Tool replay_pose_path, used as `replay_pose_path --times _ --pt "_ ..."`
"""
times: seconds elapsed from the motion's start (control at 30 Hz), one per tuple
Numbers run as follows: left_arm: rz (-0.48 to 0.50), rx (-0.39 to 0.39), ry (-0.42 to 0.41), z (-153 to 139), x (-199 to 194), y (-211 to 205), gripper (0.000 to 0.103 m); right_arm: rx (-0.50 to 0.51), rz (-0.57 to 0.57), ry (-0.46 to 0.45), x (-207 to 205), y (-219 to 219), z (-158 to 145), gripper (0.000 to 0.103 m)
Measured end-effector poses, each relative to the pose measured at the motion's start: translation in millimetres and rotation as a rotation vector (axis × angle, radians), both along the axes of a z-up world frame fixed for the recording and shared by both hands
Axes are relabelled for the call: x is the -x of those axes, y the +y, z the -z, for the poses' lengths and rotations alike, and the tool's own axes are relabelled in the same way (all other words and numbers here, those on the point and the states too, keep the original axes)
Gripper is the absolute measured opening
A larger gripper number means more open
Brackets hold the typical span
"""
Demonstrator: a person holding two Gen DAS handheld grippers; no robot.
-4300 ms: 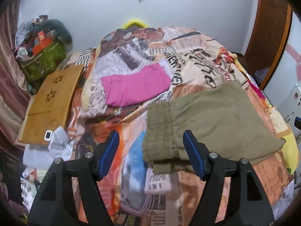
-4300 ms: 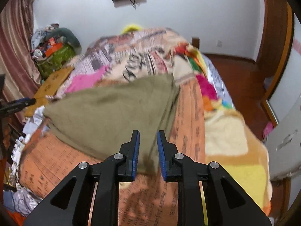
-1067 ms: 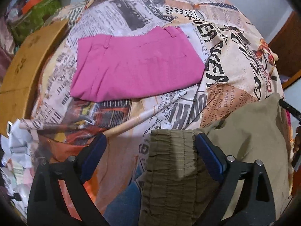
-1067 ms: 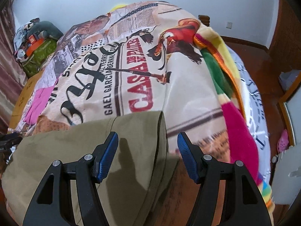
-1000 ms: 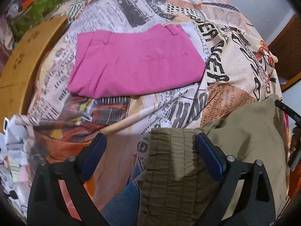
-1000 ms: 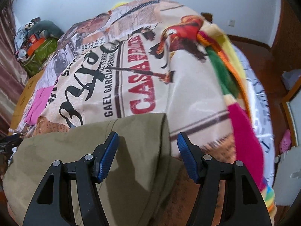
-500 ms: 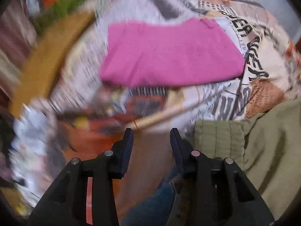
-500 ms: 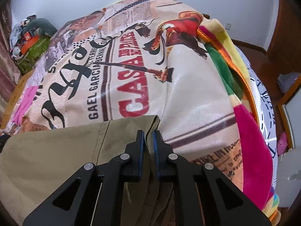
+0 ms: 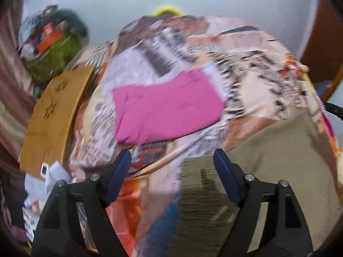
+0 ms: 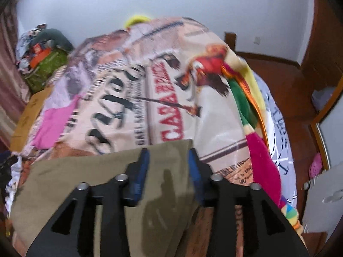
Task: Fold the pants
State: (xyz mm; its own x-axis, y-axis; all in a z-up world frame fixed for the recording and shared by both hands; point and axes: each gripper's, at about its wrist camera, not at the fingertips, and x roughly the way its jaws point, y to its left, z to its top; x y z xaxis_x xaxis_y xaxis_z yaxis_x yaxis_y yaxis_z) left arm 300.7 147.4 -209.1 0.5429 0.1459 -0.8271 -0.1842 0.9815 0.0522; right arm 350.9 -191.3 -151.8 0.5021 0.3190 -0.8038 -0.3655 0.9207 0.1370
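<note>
The olive-green pants (image 9: pixel 268 156) lie folded on the printed bedspread (image 9: pixel 246 75), their gathered waistband (image 9: pixel 199 184) at the near left. My left gripper (image 9: pixel 172 177) is open and empty, just above and left of the waistband. In the right wrist view the pants (image 10: pixel 85 180) fill the near foreground. My right gripper (image 10: pixel 168 169) is open, its fingers astride the pants' far right corner (image 10: pixel 182 147) without holding it. Both views are motion-blurred.
Folded pink pants (image 9: pixel 167 111) lie farther back on the bed, also seen in the right wrist view (image 10: pixel 51 126). A wooden board (image 9: pixel 55 115) and a pile of clutter (image 9: pixel 49 49) stand left of the bed. A white cabinet (image 10: pixel 325 203) and wooden floor (image 10: pixel 285 81) are at right.
Both grippers have opened and pulled back and up from the olive pants. The right one let go of the far corner it was shut on half a second ago.
</note>
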Motion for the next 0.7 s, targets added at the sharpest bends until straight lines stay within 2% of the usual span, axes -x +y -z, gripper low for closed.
replay_pose_path --times 0.07,0.13,0.2,0.43,0.53,0.7 --pt "0.046 0.012 -0.014 -10 -3 -15 0.085 -0.03 -0.04 -0.003 10 10 -11 0.052" --pt "0.083 0.021 -0.016 -15 -7 -27 0.087 -0.065 -0.067 0.011 19 20 -19 0.071" --pt "0.116 0.037 -0.004 -17 -11 -37 0.088 -0.092 -0.099 0.034 29 32 -23 0.079" --pt "0.171 0.086 0.1 4 -27 -57 0.088 -0.082 -0.213 0.129 48 77 -6 0.081" --pt "0.174 0.099 0.158 22 -36 -60 0.088 -0.056 -0.24 0.19 51 94 14 0.081" --pt "0.177 0.097 0.272 58 -39 -68 0.088 -0.02 -0.285 0.349 53 116 57 0.081"
